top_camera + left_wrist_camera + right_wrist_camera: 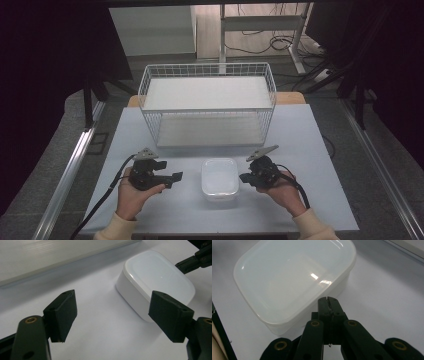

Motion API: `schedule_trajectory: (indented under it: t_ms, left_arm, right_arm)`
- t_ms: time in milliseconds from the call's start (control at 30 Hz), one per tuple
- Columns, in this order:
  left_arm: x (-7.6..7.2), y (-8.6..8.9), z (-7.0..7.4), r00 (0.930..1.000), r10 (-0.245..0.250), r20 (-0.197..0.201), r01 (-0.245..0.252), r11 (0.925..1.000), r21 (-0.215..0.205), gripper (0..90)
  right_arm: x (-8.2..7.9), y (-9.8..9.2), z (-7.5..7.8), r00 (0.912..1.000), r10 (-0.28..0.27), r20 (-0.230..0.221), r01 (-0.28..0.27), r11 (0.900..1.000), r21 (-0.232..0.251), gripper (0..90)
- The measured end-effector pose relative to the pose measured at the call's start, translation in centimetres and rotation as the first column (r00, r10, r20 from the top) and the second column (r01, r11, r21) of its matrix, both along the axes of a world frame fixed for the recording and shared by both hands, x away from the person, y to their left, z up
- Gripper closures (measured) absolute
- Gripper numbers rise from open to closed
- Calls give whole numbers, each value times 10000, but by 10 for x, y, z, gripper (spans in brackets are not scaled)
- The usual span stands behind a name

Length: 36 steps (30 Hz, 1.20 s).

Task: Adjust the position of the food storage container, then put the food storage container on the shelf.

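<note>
Smooth translucent white plastic container (219, 179), rounded corners, lid on, sits on the matte pale table (300, 135) between both claws. Left claw (112, 315) gapes wide, empty. Right claw (328, 302) is closed on nothing, tip beside the container wall. White wire basket (207, 102) stands behind, well apart

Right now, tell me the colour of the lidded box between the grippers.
White, lidded box and lid alike; clearest in the left gripper view.
</note>
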State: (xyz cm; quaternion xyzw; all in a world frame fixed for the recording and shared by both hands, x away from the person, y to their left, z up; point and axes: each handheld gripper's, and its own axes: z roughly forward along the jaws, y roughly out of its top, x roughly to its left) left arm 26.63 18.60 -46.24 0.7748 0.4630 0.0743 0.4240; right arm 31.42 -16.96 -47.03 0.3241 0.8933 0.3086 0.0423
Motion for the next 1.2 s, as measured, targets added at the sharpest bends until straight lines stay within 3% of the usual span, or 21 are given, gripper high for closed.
schedule_trajectory:
  t_ms: [67,267,367,400,433,467,500,767,1200]
  left_arm:
    - [-1,1,1,10000,28,33,-28,10000,-89,224]
    - [-2,2,3,9999,87,66,-86,9998,-163,226]
    - [-3,3,5,9997,204,114,-201,9995,-239,227]
    - [-3,3,5,9997,204,114,-201,9995,-239,227]
    - [-3,4,6,9996,246,129,-242,9993,-286,227]
    - [-3,4,6,9996,246,129,-242,9993,-286,227]
    - [-3,4,6,9996,258,130,-254,9993,-286,227]
    - [-6,7,10,9980,487,397,-469,9978,-466,236]
    - [-4,0,7,9996,276,-31,-277,9925,-1187,236]
  right_arm:
    - [-2,-6,6,9996,-197,182,195,9998,80,895]
    - [-12,-30,27,9922,-893,866,794,9906,1112,885]
    - [-14,-42,29,9858,-1321,1040,1125,9779,1762,635]
    - [-14,-42,29,9858,-1321,1040,1125,9779,1762,635]
    - [-15,-47,29,9831,-1549,974,1327,9700,2037,525]
    - [-15,-47,29,9831,-1549,974,1327,9700,2037,525]
    - [-15,-50,28,9794,-1716,1067,1470,9673,2065,462]
    - [-15,-54,28,9801,-1773,892,1497,9556,2537,355]
    - [-13,-46,26,9794,-1955,497,1741,9438,2811,304]
